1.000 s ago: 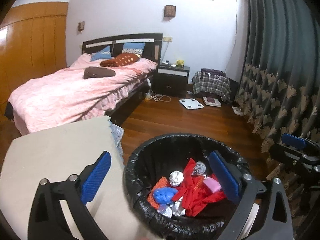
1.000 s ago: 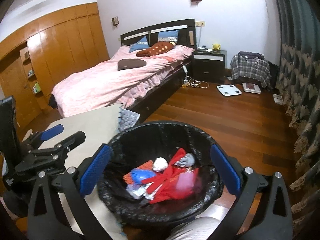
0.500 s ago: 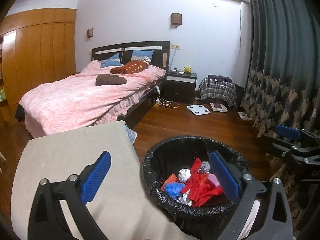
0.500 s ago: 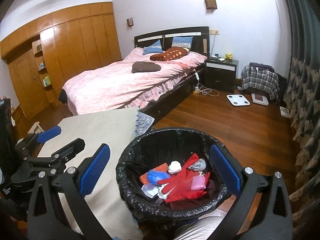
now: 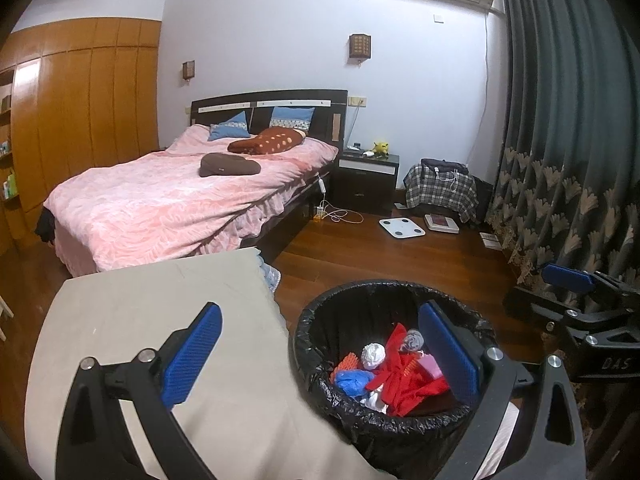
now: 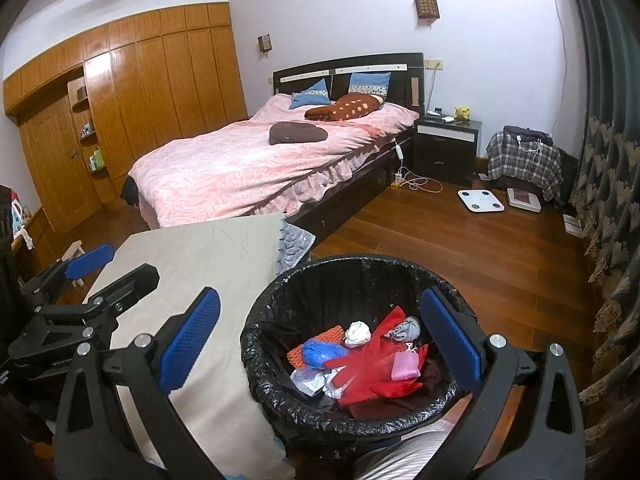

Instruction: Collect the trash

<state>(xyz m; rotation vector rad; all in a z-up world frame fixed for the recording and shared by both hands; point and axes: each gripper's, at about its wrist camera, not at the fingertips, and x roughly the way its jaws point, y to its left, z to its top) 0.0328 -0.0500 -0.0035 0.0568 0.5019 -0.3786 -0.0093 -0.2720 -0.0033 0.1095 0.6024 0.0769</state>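
A round bin with a black liner stands on the wooden floor beside a beige-covered table. Inside lie red cloth, a blue wad, a white crumpled ball, an orange piece, a pink packet and a grey wad. My left gripper is open and empty, above the table edge and bin. My right gripper is open and empty above the bin. Each gripper shows at the other view's edge.
A pink-covered bed stands behind the table. A dark nightstand, a white scale and a plaid-covered item lie at the far wall. Dark curtains hang at right. Wooden wardrobes line the left wall.
Both grippers have risen and pulled back from the bin, so it looks smaller and lower in both views. Both stay open and empty.
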